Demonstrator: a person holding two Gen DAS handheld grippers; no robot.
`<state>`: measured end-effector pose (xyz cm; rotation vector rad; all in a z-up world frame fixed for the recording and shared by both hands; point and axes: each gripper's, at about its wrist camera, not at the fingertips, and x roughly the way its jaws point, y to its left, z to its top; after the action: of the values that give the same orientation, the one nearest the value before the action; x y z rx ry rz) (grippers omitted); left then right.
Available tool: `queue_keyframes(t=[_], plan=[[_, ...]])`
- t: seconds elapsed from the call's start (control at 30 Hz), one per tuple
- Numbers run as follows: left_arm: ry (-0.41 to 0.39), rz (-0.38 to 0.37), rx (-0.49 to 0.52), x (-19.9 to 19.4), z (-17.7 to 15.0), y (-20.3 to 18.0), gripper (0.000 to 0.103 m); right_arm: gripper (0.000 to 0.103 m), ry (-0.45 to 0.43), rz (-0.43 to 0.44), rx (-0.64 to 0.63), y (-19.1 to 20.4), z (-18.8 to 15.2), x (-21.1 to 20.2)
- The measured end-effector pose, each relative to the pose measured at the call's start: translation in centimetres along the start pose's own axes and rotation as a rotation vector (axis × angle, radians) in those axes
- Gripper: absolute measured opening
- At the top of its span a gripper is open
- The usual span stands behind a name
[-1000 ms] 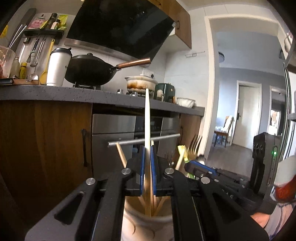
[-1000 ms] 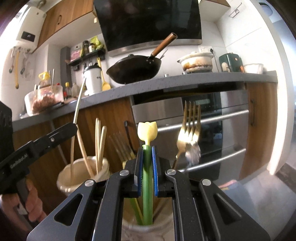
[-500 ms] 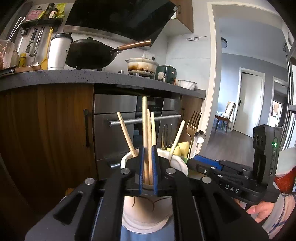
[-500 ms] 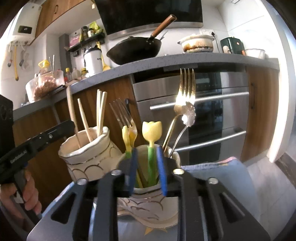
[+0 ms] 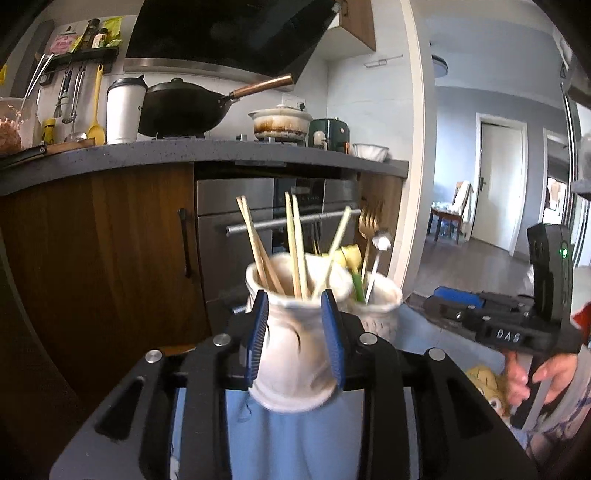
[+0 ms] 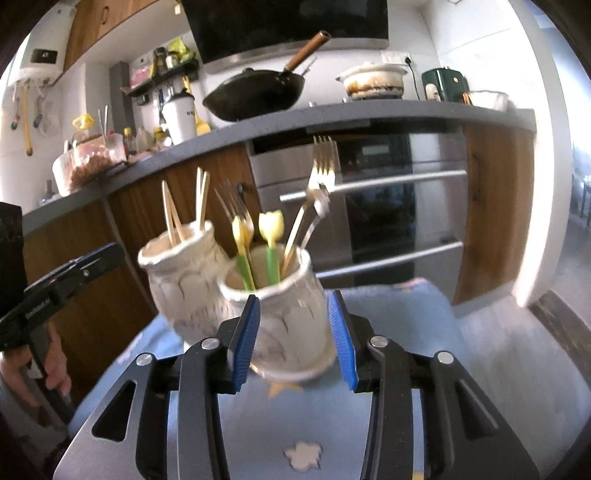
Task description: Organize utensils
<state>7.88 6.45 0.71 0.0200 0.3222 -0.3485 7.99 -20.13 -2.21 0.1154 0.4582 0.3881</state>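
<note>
Chopsticks upright in left jar, tulip utensils in right jar

Home kitchen, lived in.
Black wok and stained casserole pot on a grey worktop, steel oven below, extractor hood above, hung utensils, doorway to other rooms.

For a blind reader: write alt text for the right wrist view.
Open right tongs frame a white jar of forks and tulip-topped utensils on a blue cloth. A second jar of chopsticks stands left, before a kitchen counter.
</note>
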Motion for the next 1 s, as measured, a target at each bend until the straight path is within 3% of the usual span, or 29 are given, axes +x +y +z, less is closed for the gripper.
queue_keyframes(t=[0.17,0.23,0.33,0.4,0.53,1.0], plan=[[0.034,0.008,0.012,-0.4,-2.4,-0.8,0.041,0.055,0.006,-0.034,-0.072,0.5,-1.7,-1.0],[0.039,0.026,0.019,-0.2,-3.4,-1.1,0.055,0.06,0.001,-0.041,-0.096,0.8,-2.1,-1.1],[0.036,0.058,0.036,-0.1,-4.3,-1.5,0.066,0.073,-0.018,-0.044,-0.143,1.5,-2.6,-1.2],[0.019,0.077,0.04,-0.4,-4.9,-1.6,0.08,0.079,-0.032,-0.034,-0.161,1.9,-2.9,-1.3],[-0.01,0.09,0.032,-0.8,-5.3,-1.5,0.091,0.086,-0.043,-0.035,-0.162,1.9,-3.2,-1.3],[-0.045,0.099,0.055,-1.4,-5.3,-1.9,0.097,0.095,-0.112,-0.044,-0.183,2.3,-3.4,-2.4]])
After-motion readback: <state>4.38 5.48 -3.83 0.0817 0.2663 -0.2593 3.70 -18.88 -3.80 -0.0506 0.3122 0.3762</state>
